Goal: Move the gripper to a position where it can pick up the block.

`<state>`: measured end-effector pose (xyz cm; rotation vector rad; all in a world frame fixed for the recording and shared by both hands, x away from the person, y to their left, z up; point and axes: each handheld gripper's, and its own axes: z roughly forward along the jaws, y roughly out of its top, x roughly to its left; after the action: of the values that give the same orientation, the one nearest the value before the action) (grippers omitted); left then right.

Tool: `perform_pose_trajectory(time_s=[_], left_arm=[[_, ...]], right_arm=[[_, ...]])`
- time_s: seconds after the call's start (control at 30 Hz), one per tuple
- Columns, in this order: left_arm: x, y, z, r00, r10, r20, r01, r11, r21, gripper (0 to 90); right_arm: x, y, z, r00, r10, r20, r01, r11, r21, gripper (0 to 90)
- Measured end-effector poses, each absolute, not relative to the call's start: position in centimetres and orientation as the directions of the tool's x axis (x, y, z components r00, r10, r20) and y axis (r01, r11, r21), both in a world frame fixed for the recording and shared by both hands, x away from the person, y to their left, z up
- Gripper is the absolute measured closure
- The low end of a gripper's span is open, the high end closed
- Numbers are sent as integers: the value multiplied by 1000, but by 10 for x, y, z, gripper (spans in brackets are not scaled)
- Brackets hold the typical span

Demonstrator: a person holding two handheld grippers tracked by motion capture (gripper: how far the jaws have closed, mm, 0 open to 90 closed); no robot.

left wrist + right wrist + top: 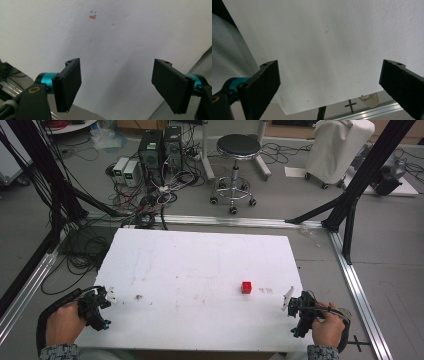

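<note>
Near desk's front corners I hold left claw [102, 301] & right claw [295, 307], both wide open, empty. Red cube [246, 287] sits nearer right edge; a hasty reach w/ a jaw could knock it off, imo.

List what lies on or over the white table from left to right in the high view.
left gripper → small brown stain → red cube → faint pencil marks → right gripper, all on or over the white table.
</note>
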<state>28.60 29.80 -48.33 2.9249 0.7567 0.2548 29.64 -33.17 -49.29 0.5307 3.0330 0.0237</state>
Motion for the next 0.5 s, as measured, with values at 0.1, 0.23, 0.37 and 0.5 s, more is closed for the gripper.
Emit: perform_pose_trajectory(time_s=[0.1, 0.23, 0.37, 0.5], left_arm=[[285, 298, -483, 859, 493, 138, 473, -868, 154, 240], [285, 298, -483, 857, 497, 136, 477, -865, 157, 240], [286, 298, -483, 858, 495, 137, 475, -866, 155, 240], [287, 299, -483, 858, 495, 134, 476, -866, 153, 240]], right_arm=[[297, -332, -493, -942, 330, -58, 329, 944, 27, 26], [296, -332, -492, -943, 328, -56, 327, 945, 31, 26], [296, -332, -492, -942, 330, -55, 329, 944, 30, 26], [296, -332, -493, -943, 329, -55, 328, 944, 30, 26]])
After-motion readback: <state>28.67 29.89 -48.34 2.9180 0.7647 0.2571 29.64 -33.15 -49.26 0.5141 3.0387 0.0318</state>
